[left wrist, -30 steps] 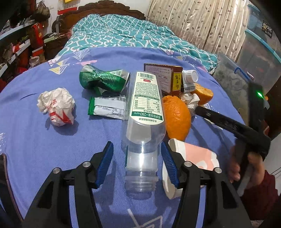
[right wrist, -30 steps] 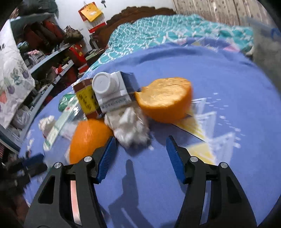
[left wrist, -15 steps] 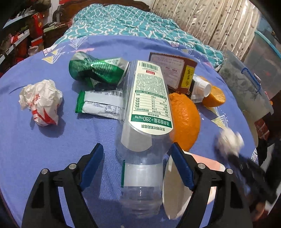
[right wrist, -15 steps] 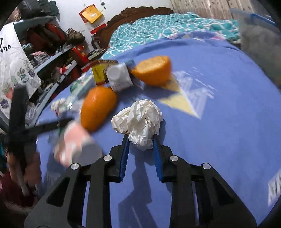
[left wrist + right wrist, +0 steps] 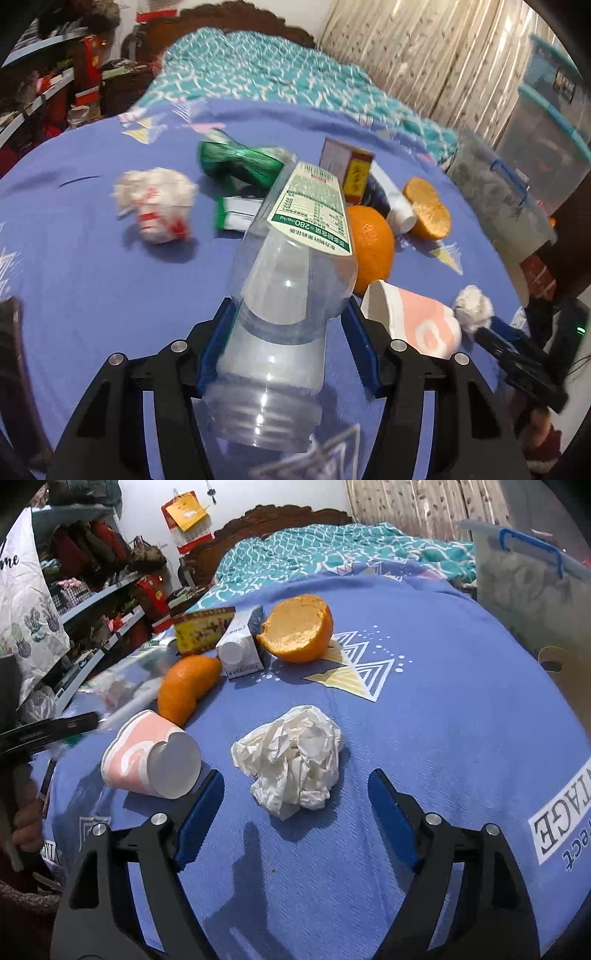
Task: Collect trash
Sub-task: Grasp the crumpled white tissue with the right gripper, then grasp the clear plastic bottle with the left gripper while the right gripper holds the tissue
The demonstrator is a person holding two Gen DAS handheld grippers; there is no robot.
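left gripper [image 5: 290, 347] jaws closing around the neck end of the clear plastic bottle [image 5: 291, 291], which lies on the blue table cover [image 5: 92, 277]. crumpled tissue [image 5: 291, 755] sits loose on the cover between the right gripper [image 5: 295, 814] jaws, which are opening wide, pink paper cup [image 5: 147, 755] just left of it

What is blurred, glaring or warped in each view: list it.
Left wrist view: motion blur smears the green can and the red-printed paper wad; glare spots on the plastic bottle. Right wrist view: the tissue wad is sharp, its shadow falls toward the camera; fisheye bends the bedspread edges.
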